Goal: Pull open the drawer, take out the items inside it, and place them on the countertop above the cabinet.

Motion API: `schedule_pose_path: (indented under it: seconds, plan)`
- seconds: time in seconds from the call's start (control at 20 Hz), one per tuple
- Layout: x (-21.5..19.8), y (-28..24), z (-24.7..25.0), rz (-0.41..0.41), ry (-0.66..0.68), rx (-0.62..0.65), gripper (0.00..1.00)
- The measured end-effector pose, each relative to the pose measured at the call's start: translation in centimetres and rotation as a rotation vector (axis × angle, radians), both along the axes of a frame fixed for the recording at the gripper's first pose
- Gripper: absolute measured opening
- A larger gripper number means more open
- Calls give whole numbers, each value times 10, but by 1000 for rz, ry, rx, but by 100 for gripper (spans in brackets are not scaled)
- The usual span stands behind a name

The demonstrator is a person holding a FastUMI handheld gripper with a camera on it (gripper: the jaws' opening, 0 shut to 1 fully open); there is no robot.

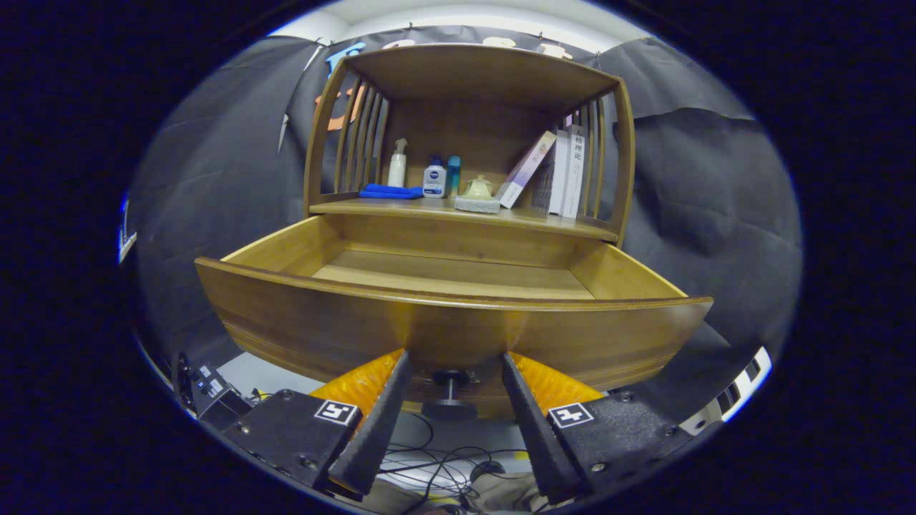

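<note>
The wooden drawer point(458, 325) stands pulled well out of the cabinet, its curved front panel just ahead of my fingers. Its dark round knob point(449, 392) hangs below the front panel, between my two fingers, with a gap on each side. My gripper point(454, 355) is open, its tips close to the drawer front. The part of the drawer floor point(451, 275) that shows is bare wood; the near part is hidden behind the front panel. The countertop point(458, 212) lies above and beyond the drawer.
On the countertop stand a white pump bottle point(397, 166), a blue cloth point(390, 192), a small lotion bottle point(434, 179), a teal bottle point(453, 175), a pale teapot point(478, 193) and leaning books point(551, 172). Cables point(444, 465) lie on the floor below.
</note>
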State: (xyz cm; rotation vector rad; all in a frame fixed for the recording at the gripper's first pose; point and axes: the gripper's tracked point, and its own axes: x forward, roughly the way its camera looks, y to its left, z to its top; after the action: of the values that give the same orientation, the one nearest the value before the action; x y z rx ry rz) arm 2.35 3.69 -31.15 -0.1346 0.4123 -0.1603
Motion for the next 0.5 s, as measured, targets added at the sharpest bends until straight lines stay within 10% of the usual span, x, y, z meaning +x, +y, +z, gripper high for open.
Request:
schedule_pose_path:
  seconds: [0.5]
  plan:
    - [33,-4,2,101,-40,-13,83]
